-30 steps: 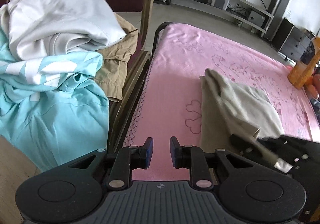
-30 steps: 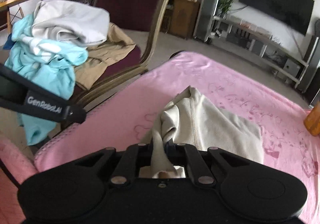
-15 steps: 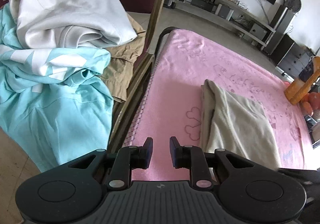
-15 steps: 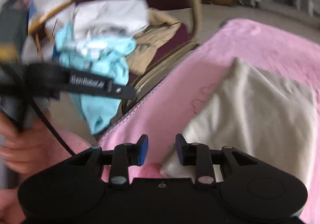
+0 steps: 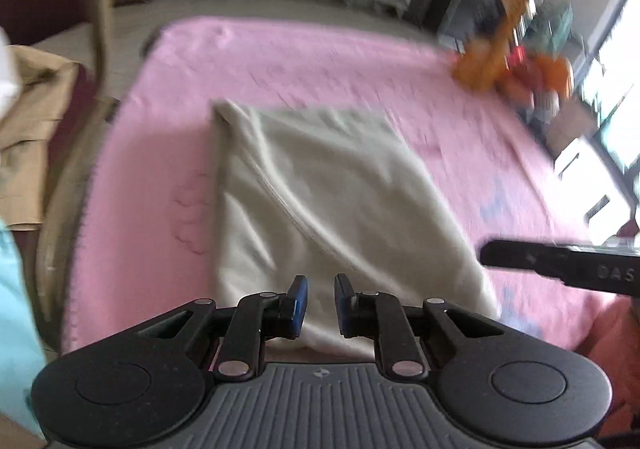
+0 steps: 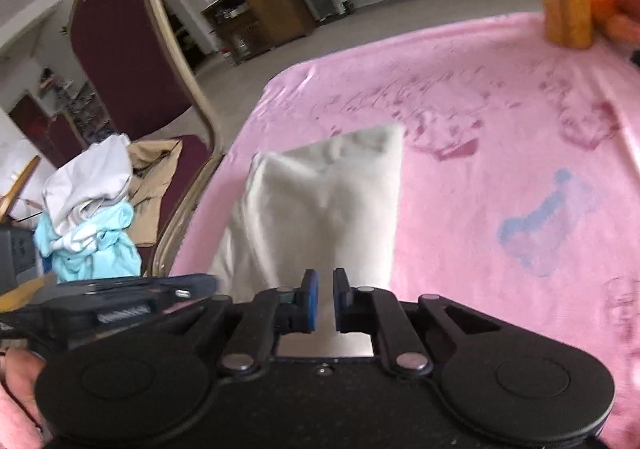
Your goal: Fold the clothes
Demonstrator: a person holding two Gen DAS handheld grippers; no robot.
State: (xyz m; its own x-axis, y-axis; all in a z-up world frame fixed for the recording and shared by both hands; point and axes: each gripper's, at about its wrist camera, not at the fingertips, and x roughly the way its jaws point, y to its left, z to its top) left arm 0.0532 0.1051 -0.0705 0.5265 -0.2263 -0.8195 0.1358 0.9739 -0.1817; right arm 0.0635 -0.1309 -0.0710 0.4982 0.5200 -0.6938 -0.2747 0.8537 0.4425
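Observation:
A folded cream garment [image 5: 320, 193] lies flat on the pink blanket [image 5: 280, 61]; it also shows in the right wrist view [image 6: 320, 205]. My left gripper [image 5: 321, 297] hovers over the garment's near edge, jaws slightly apart and empty. My right gripper [image 6: 325, 297] is over the same near edge, jaws slightly apart and empty. The left gripper's body [image 6: 120, 305] shows at the lower left of the right wrist view. The right gripper's tip [image 5: 560, 265] enters the left wrist view from the right.
A maroon chair [image 6: 132, 49] stands left of the table with a pile of white, tan and turquoise clothes [image 6: 92, 209] on its seat. Orange and red objects [image 5: 504, 61] stand at the blanket's far right corner. A tan garment [image 5: 32, 129] shows at left.
My right gripper has let go of the cream garment, which now lies flat and folded. My left gripper has swung right, from facing the chair to over the garment.

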